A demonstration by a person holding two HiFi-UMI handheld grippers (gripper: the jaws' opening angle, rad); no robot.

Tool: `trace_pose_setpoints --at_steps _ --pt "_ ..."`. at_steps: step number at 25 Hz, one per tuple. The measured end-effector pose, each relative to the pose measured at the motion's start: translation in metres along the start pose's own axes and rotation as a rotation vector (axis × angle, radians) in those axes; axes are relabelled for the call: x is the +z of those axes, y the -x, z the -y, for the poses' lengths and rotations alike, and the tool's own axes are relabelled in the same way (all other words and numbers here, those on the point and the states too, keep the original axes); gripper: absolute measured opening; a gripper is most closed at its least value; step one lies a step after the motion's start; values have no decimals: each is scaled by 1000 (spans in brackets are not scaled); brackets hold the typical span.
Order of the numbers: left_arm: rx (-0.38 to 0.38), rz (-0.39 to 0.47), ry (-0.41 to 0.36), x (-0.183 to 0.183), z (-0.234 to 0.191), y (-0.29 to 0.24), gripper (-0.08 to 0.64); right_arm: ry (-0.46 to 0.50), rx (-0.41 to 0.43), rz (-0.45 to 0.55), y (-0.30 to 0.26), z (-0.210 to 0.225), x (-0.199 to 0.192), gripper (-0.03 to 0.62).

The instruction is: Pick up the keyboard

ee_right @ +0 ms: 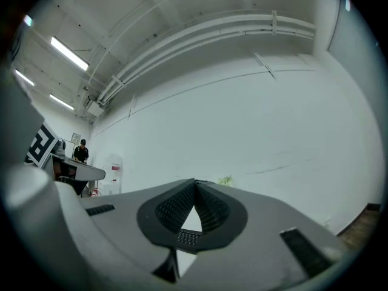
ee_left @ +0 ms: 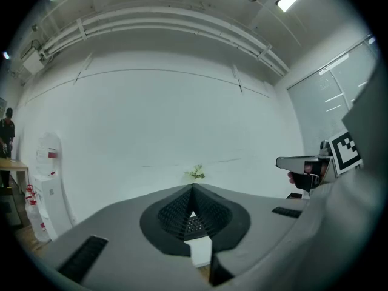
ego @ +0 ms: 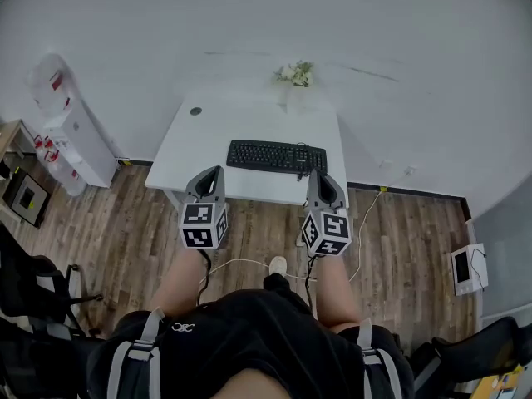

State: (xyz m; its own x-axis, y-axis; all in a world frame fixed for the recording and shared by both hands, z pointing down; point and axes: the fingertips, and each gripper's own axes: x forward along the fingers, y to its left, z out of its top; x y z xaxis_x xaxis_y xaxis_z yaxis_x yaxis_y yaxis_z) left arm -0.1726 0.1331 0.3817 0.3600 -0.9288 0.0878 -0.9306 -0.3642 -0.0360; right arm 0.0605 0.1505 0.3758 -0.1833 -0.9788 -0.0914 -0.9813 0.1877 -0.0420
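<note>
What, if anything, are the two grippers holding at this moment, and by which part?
Nothing is held. The left gripper and the right gripper are both shut and empty, and the keyboard lies ungripped on the table.

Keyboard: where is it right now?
In the head view, the black computer keyboard lies on the white rectangular table, right of centre by the edge nearest the person, just ahead of the right tool.

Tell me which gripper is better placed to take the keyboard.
Right, marginally. In the head view the right gripper overlaps the keyboard at its right end, while the left gripper sits just beyond its left end. Both are shut.
</note>
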Motion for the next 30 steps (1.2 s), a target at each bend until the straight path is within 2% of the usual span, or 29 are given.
trace_pose_setpoints --at_steps 9,17,24,27,30 --pt "25 -46 -19 7 -8 -135 2 -45 17 -46 -116 75 -21 5" --pt "64 -58 9 16 -16 -245 2 4 70 -78 -225 127 -28 5" --pt "64 -112 23 3 -20 -297 2 -45 114 -117 -276 148 -41 5" --pt "49 -141 47 -9 -30 -314 2 -42 103 -133 -290 153 -53 5" --pt "35 -174 29 -23 -35 -327 2 -37 97 -169 -297 159 -71 5"
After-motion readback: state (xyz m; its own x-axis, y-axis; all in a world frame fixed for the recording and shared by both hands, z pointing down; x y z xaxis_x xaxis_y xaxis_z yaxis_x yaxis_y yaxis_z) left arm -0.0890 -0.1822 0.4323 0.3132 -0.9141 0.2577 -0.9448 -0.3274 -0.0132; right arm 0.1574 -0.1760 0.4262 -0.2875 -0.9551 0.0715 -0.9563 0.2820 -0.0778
